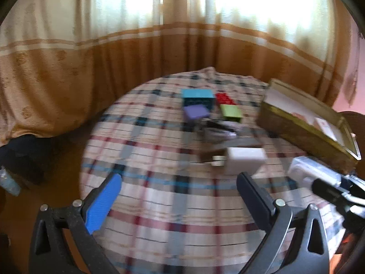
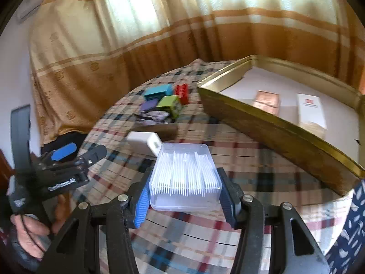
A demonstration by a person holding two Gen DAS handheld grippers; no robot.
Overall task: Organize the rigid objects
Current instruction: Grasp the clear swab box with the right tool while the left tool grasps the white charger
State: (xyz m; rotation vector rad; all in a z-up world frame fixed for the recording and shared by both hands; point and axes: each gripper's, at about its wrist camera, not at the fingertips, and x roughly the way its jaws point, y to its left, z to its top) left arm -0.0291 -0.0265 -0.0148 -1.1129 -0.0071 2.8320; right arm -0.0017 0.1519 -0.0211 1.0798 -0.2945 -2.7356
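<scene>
My right gripper (image 2: 184,174) is shut on a clear plastic box of white sticks (image 2: 184,175), its pads pressing both long sides, lifted above the plaid tablecloth (image 2: 262,182). The same box (image 1: 312,171) shows at the right edge of the left wrist view. My left gripper (image 1: 180,178) hangs open over the cloth (image 1: 159,205) with nothing between its fingers; it also appears at left (image 2: 75,155), held by a hand. A white charger block (image 1: 246,159) (image 2: 143,140) lies just beyond both grippers. Farther back sit a teal box (image 1: 198,98), purple block (image 1: 196,111), green box (image 1: 230,111) and red brick (image 1: 224,98).
A gold-rimmed open tray box (image 2: 273,132) (image 1: 303,134) lies at the right, holding a copper-coloured box (image 2: 268,101) and a white box (image 2: 310,111). A dark flat item (image 2: 159,130) and a crumpled wrapper (image 2: 155,116) lie mid-table. Curtains hang behind; the table edge drops off at left.
</scene>
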